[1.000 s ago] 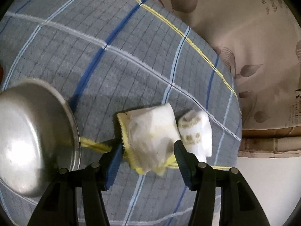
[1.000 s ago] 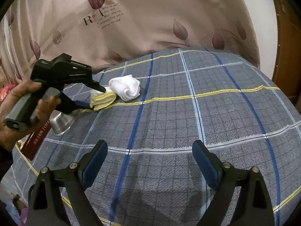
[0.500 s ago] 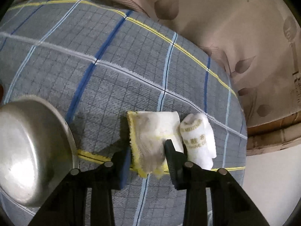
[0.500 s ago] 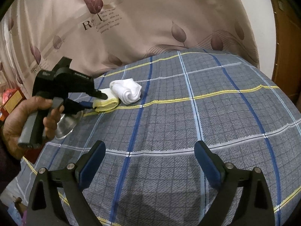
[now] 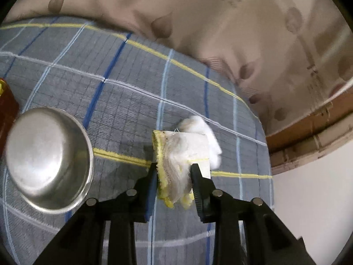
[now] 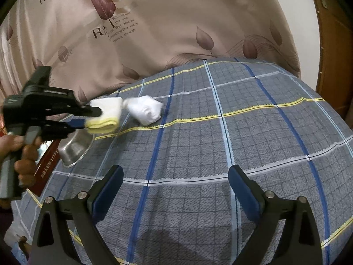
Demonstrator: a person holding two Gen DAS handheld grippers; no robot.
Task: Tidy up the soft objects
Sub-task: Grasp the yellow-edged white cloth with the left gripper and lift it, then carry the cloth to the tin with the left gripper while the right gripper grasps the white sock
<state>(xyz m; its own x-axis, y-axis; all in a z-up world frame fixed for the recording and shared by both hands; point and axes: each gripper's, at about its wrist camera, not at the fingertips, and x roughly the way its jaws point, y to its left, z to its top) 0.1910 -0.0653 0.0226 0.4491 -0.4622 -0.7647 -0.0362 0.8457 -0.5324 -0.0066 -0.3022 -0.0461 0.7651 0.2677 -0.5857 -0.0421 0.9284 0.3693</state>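
Note:
My left gripper (image 5: pixel 174 172) is shut on a folded white cloth with a yellow edge (image 5: pixel 178 154) and holds it lifted above the checked blue-grey bedcover (image 5: pixel 110 101). The same cloth (image 6: pixel 106 114) shows in the right wrist view, clamped in the left gripper (image 6: pixel 92 117). A rolled white sock bundle (image 6: pixel 145 109) lies on the cover just right of it; in the left wrist view it (image 5: pixel 209 132) peeks out behind the cloth. My right gripper (image 6: pixel 175 183) is open and empty, low over the near part of the cover.
A steel bowl (image 5: pixel 46 159) lies upside down on the cover left of the cloth, also seen in the right wrist view (image 6: pixel 75 150). A dark red box (image 6: pixel 47 165) sits beside it. A beige leaf-print curtain (image 6: pixel 154 33) hangs behind the bed. A wooden door (image 6: pixel 335 55) stands at right.
My left gripper closed on the yellow-edged cloth and lifted it off the cover, away from the white sock bundle. The right gripper has stayed open and barely moved.

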